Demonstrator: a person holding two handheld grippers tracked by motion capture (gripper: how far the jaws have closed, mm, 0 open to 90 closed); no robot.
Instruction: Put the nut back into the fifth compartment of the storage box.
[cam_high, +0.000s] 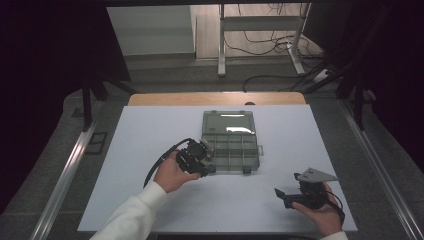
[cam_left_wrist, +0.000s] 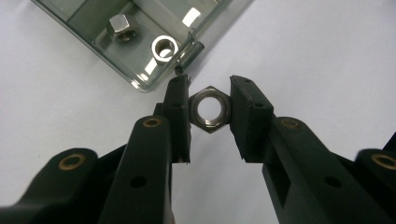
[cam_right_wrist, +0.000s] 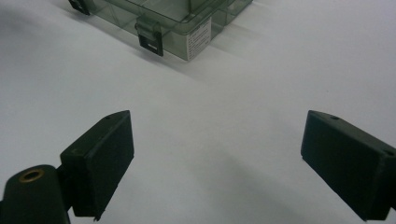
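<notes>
You are pinching a hex nut (cam_left_wrist: 212, 109) by its flats in the left tool (cam_left_wrist: 210, 93); tilting risks dropping it beside the compartment box (cam_left_wrist: 140, 81). The right tool (cam_right_wrist: 215, 163) is idling spread.

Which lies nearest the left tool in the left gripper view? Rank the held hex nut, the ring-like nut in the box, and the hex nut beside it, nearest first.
1. Held hex nut: clamped between the left tool's pads.
2. Ring-like nut: in the clear box's corner compartment, just past the tool tips.
3. Other hex nut: same compartment, farther up and left.
</notes>
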